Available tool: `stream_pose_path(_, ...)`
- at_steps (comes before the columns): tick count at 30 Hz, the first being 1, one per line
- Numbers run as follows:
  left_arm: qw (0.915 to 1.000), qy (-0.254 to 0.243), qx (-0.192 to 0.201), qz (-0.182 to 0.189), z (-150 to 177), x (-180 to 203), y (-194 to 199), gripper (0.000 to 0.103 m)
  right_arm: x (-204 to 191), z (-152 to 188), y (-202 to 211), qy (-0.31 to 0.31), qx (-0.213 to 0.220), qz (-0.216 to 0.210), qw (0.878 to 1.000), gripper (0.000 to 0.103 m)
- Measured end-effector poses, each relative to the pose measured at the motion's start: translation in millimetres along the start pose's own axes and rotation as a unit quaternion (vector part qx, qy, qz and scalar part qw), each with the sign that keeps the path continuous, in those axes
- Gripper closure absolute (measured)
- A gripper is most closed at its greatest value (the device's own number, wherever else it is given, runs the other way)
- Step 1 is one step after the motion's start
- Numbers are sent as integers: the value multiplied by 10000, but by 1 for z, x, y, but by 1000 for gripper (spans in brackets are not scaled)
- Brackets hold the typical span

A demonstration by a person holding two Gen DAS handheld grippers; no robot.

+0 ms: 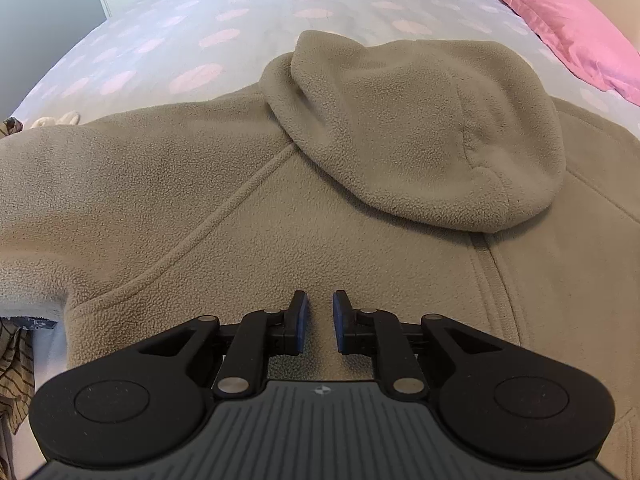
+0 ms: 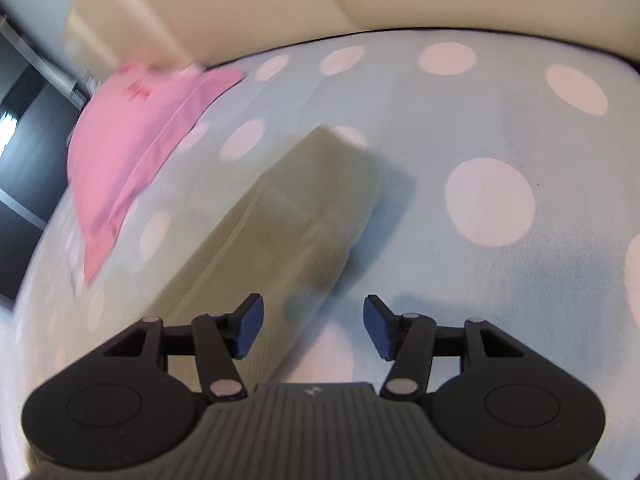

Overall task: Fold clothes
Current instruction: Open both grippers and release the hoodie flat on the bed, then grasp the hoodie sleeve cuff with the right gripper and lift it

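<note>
We saw the hoodie (image 1: 280,200) spread flat on the bed (image 1: 160,40), hood (image 1: 420,132) turned down over its body and one sleeve (image 2: 280,220) stretched out sideways near the pillow (image 2: 132,152). No body fold showed, so most of the folding seemed left. Our left gripper (image 1: 320,318) hovered over the body, jaws slightly parted and empty. Our right gripper (image 2: 313,326) stood wide, released, beside the sleeve's end.

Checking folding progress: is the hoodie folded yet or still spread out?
Mostly spread. The hoodie lies flat on the bed, one sleeve stretched out; only the hood lies folded over its body.
</note>
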State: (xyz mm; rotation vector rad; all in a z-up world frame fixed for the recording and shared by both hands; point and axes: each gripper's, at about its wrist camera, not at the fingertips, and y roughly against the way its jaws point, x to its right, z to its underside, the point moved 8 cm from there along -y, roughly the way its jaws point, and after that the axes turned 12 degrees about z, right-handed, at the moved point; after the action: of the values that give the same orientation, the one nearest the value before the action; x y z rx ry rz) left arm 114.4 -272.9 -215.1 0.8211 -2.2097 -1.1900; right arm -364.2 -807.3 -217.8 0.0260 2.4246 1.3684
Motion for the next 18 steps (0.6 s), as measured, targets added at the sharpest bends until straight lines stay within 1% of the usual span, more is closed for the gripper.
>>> stream_pose_path(5, 10000, 66, 10, 49, 1, -2, 0, 91, 9, -18, -21, -609, 7, -62, 9981, 45)
stream_pose_path(7, 10000, 52, 9, 36, 0, 0, -1, 91, 6, -19, -26, -578, 11, -65, 9983, 53)
stream_pose_path(8, 10000, 56, 16, 29, 0, 0, -1, 91, 4, -18, -28, -549, 23, -60, 9985, 65)
stream_pose_path(9, 10000, 62, 23, 23, 0, 0, -2, 90, 2, -18, -29, -504, 60, -52, 9987, 79)
stream_pose_path(10, 10000, 76, 30, 19, 0, 0, -2, 90, -1, -19, -27, -439, 133, -40, 9989, 80)
stream_pose_path(12, 9999, 103, 40, 22, -1, 0, -2, 90, -9, -21, -18, -320, 326, -109, 9989, 89)
stream_pose_path(16, 9999, 118, 34, 76, -2, -1, 2, 91, -39, -22, 23, -48, 730, -519, 9960, 91)
stream_pose_path(18, 9998, 145, 41, 134, -6, -2, 5, 91, -62, -18, 49, 135, 867, -804, 9929, 91)
